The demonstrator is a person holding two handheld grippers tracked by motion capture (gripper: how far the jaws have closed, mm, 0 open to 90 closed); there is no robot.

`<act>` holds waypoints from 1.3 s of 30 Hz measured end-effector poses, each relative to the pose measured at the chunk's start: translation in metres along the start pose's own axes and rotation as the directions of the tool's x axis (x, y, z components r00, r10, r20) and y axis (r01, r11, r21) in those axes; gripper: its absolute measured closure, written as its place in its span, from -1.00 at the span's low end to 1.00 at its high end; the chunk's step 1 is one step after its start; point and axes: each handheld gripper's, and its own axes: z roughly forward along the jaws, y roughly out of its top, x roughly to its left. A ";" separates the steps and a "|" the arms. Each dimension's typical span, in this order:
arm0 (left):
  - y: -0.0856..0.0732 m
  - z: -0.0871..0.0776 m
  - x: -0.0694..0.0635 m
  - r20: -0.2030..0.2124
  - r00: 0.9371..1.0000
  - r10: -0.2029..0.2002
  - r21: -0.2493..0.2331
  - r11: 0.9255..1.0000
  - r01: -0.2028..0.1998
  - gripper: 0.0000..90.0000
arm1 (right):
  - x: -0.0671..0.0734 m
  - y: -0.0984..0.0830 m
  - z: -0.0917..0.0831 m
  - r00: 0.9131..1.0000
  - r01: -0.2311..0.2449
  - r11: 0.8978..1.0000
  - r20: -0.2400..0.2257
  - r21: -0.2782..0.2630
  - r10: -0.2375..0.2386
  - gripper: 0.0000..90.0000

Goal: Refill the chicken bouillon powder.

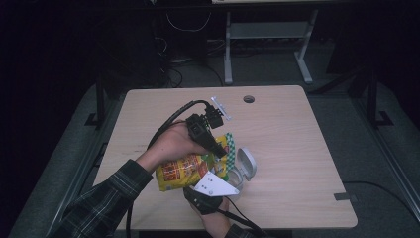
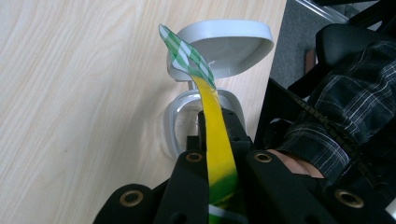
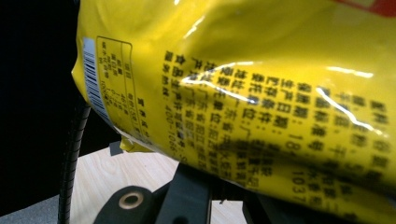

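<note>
Bag: yellow snack bag (image 1: 185, 171) is hanging over the table's (image 1: 297, 148) near edge, held between both grippers above a small container (image 2: 180, 126).
Left gripper (image 1: 223, 151): jaws are pinching the bag's flat top seal, whose green-checked corner is sticking out past them.
Right gripper (image 1: 218, 191): jaws are clamping the bag's lower part, printed side facing its camera.
Container: clear, rounded tub with its hinged grey lid (image 2: 229, 44) standing open.
Materials: glossy crinkled film; smooth pale wood-grain tabletop.
Risk: slick film is likely slipping from either grip; a jerky pull could be tearing the seal unevenly and spilling contents beside the tub, or knocking it.
</note>
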 end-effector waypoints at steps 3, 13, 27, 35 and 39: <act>0.001 0.000 -0.001 0.000 1.000 0.000 0.001 1.000 0.000 1.00 | 0.000 0.000 0.000 1.000 0.002 1.000 0.000 -0.002 -0.002 1.00; 0.002 0.000 0.000 -0.002 1.000 0.012 0.011 1.000 -0.011 1.00 | -0.001 0.001 -0.001 1.000 0.004 1.000 0.000 -0.004 -0.004 1.00; -0.001 -0.001 -0.001 -0.007 1.000 0.008 -0.008 1.000 -0.008 1.00 | 0.000 0.000 0.000 1.000 0.012 1.000 -0.002 -0.003 -0.012 1.00; -0.003 -0.002 0.000 -0.004 1.000 0.008 -0.011 1.000 -0.008 1.00 | 0.000 0.000 0.000 1.000 0.017 1.000 -0.006 0.004 -0.017 1.00; -0.003 -0.002 0.000 -0.008 1.000 0.001 -0.018 1.000 -0.001 1.00 | 0.000 0.000 0.000 1.000 0.015 1.000 -0.007 0.005 -0.015 1.00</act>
